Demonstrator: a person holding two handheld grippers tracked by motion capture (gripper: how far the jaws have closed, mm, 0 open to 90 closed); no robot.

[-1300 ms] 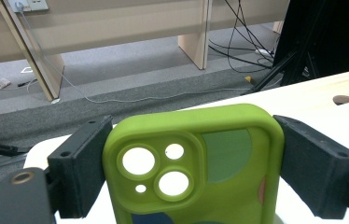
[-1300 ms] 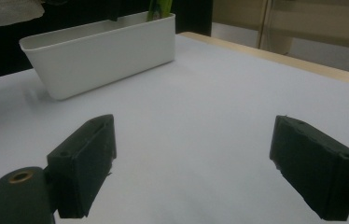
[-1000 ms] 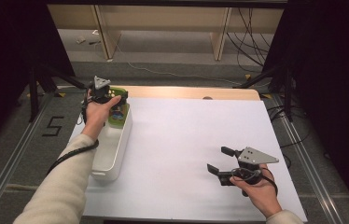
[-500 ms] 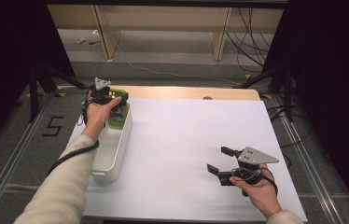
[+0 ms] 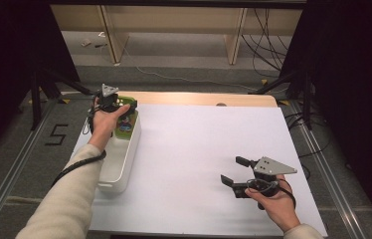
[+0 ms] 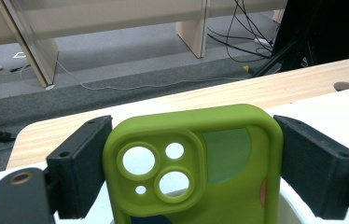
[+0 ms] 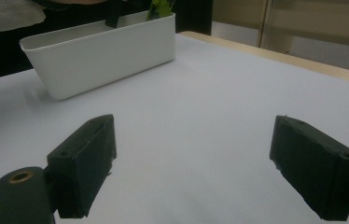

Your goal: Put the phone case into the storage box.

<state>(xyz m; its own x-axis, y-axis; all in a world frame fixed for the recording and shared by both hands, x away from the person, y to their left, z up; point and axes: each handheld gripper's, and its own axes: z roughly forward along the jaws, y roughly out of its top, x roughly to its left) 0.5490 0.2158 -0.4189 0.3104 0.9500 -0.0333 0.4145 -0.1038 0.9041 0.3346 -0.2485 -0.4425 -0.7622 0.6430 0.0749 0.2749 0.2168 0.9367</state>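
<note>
i see a lime-green phone case (image 6: 196, 163) with a duller green patch, a small reddish mark and a dark blue bit low down. the bin (image 5: 119, 164) is white, the table sheet (image 5: 199, 149) white, its far edge pale wood, my gripper jaws black.

High view: fixed camera above the person's side of the table, looking forward and down; takes in the whole white table top (image 5: 199, 149), floor and wooden shelving beyond, both forearms entering from the bottom edge. Left gripper view: rides the left gripper (image 6: 191, 163), very close, looks along its jaws past a green phone case (image 6: 196, 163) to the table's far wooden edge and the floor. Right gripper view: rides the right gripper (image 7: 193, 163), low over the table, looks level across it toward the white bin (image 7: 102, 56). Shared: bin (image 5: 119, 154) and case (image 5: 125, 119) show in high and right gripper views.
</note>
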